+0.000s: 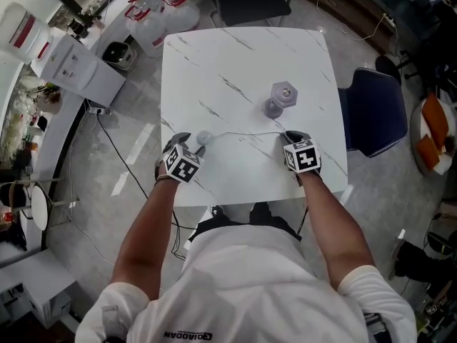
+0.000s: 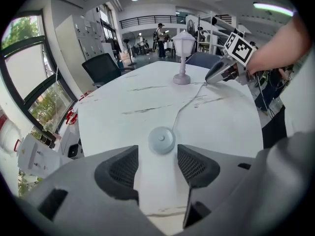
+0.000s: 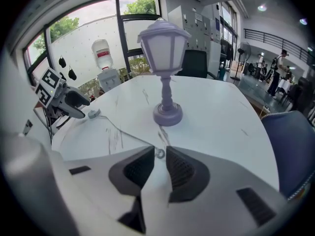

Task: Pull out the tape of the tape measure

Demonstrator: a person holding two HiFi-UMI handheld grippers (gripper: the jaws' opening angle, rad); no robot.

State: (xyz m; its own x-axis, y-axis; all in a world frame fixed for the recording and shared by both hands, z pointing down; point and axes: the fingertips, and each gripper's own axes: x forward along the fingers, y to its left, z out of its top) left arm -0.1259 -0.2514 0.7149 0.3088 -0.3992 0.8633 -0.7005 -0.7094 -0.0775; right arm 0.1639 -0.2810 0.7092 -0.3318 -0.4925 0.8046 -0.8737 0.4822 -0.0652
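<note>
- A small round tape measure (image 2: 162, 140) lies flat on the white marble table (image 1: 235, 56). In the head view it is left of centre, close to the table's near edge.
- Its thin tape (image 1: 246, 133) is already drawn out. It runs rightward across the table in a loose, slightly curved line.
- The left gripper (image 2: 157, 160) has its jaws wide apart. The tape measure sits just ahead of the tips and touches neither pad, so nothing is held there.
- The right gripper (image 3: 157, 158) has its jaws drawn close together. The small ring (image 3: 158, 153) at the tape's end sits right at their tips and looks pinched.
- A small lilac lantern ornament (image 1: 280, 98) stands upright beyond the tape, right of centre and clear of it.
- A dark blue chair (image 1: 375, 109) stands off the table's right edge.
- What could go wrong, as I judge it:
  - With the tape measure unheld, a further pull would drag it across the table instead of drawing out more tape.
  - If the ring slips free, the tape could snap back in.
  - A sideways swing could sweep the tape against the lantern ornament and tip it.
- Hard to make out:
  - The tape is too thin to show any markings.
  - It is uncertain whether the right pads truly press on the ring or only flank it.
  - In the head view, the marker cubes cover much of both grippers.
</note>
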